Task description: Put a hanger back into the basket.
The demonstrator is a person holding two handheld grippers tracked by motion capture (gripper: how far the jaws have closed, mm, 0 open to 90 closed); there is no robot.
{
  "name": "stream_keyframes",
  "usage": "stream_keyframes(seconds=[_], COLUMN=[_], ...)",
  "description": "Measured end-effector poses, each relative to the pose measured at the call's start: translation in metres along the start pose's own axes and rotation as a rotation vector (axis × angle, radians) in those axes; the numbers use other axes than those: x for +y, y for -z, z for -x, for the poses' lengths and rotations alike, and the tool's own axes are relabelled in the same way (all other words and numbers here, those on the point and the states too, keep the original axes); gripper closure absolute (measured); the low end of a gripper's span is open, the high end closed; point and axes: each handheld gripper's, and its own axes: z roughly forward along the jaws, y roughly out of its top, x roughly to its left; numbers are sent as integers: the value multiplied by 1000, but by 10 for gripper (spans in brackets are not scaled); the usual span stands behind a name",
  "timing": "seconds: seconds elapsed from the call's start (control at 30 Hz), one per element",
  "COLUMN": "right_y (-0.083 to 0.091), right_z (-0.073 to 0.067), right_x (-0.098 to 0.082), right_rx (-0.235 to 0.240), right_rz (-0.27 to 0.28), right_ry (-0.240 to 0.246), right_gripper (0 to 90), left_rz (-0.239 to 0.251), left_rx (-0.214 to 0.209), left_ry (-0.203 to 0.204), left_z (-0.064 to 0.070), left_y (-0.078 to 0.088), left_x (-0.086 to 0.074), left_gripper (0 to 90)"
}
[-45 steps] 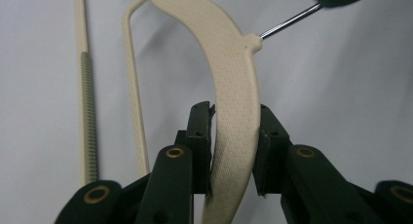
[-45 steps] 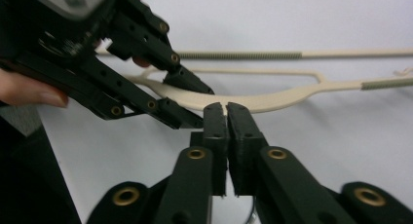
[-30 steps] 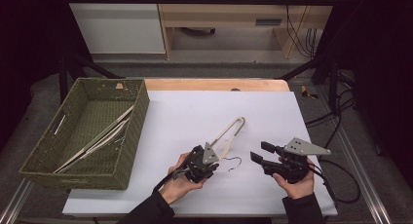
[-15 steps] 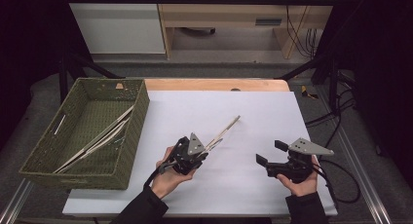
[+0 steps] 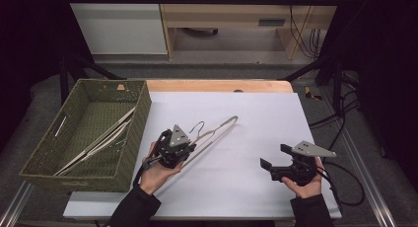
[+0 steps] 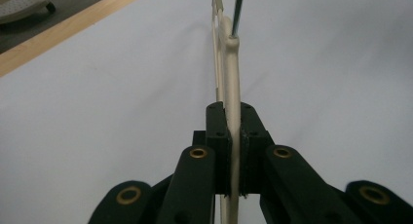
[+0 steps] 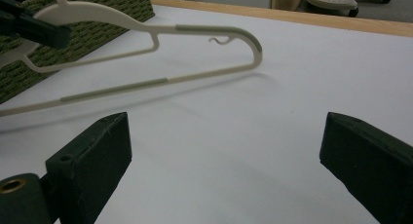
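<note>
A cream plastic hanger (image 5: pixel 217 131) with a metal hook is gripped near its neck by my left gripper (image 5: pixel 190 147), which is shut on it. The left gripper view shows the jaws (image 6: pixel 233 136) pressed on the hanger's arm (image 6: pixel 233 73), seen edge-on. The hanger is tilted, and its gripped end is lifted off the white sheet. My right gripper (image 5: pixel 274 156) rests low at the right front. It is open with nothing between its jaws, which have just been opening. In the right gripper view (image 7: pixel 226 146) the hanger (image 7: pixel 214 31) lies well ahead of them.
A green woven basket (image 5: pixel 133 138) stands at the left edge of the table and holds several more hangers (image 5: pixel 98 140). Its wall (image 7: pixel 97 24) appears behind the held hanger. The white sheet (image 5: pixel 256 113) covers the table up to a wooden strip at the back.
The left hand has moved left toward the basket and risen, carrying the hanger, which has turned on edge. The right gripper's jaws have spread wider while that hand stayed put.
</note>
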Motion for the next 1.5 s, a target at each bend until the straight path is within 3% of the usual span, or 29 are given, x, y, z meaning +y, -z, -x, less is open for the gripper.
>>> stream_keyframes(seconds=[0.27,0.37,0.73,1.03,1.23,1.37,1.5], right_y=[4,5,6,9,9,9,10], right_z=[1,1,0,-1,-2,-2,-2], right_x=[1,1,1,2,2,2,2], right_rx=[-13,-12,-28,-49,-53,-57,-60], right_rz=[5,9,11,23,26,27,33], right_ry=[8,6,25,37,43,48,50], right_gripper=[44,40,25,4,4,4,4], left_rz=[85,125,166,207,224,213,233], left_rx=[10,-6,8,25,24,27,34], left_ry=[-7,-1,-61,-59,-74,-70,-46], left_z=[-10,-13,-16,-30,-46,-60,-77], left_y=[38,54,99,131,149,158,167], left_x=[12,17,44,57,63,66,65], left_gripper=[856,855,855,856,855,855,855])
